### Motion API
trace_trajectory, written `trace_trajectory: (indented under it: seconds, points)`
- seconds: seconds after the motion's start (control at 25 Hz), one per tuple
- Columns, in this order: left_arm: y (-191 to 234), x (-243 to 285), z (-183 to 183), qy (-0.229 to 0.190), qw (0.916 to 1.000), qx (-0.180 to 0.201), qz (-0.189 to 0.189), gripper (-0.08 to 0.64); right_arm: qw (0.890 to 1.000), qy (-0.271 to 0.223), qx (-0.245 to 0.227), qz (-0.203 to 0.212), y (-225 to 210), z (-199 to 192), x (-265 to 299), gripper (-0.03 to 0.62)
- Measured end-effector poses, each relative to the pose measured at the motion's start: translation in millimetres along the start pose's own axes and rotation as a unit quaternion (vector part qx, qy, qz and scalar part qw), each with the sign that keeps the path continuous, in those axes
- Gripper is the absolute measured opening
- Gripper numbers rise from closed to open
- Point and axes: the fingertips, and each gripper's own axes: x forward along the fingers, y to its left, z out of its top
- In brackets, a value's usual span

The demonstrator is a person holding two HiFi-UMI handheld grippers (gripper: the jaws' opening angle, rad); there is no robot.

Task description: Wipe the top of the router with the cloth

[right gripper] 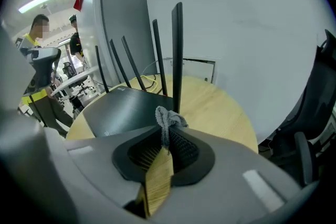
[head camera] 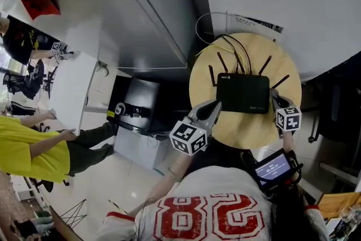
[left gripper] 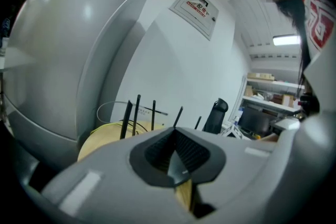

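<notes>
A black router (head camera: 243, 93) with several upright antennas lies on a small round wooden table (head camera: 242, 130). My left gripper (head camera: 213, 109) rests at the router's left edge, shut and with nothing between its pads. In the left gripper view the left gripper (left gripper: 176, 138) faces the antennas (left gripper: 137, 113). My right gripper (head camera: 277, 100) is at the router's right edge. In the right gripper view the right gripper (right gripper: 167, 136) is shut on a small grey cloth (right gripper: 168, 117), held just off the router's top (right gripper: 126, 107), beside the nearest antenna (right gripper: 177, 55).
Yellow and white cables (head camera: 223, 36) loop behind the router. A tall grey cabinet (head camera: 141, 8) stands left of the table, and a dark office chair (right gripper: 315, 128) at its right. A person in yellow (head camera: 31, 149) sits far left. A phone (head camera: 273, 166) is strapped to the right arm.
</notes>
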Motion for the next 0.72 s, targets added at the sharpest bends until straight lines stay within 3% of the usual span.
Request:
trace_trajectory:
  seconds: [0.28, 0.72]
  points:
    - [8.7, -3.8, 2.0, -0.003, 0.9999, -0.003, 0.013, 0.002, 1.0, 0.013, 0.0, 0.016, 4.5, -3.5, 10.5, 0.04]
    - [-1.1, 6.0, -1.9, 0.007, 0.9999, -0.003, -0.008, 0.002, 0.999, 0.022, 0.018, 0.023, 20.9, -28.2, -2.5, 0.04]
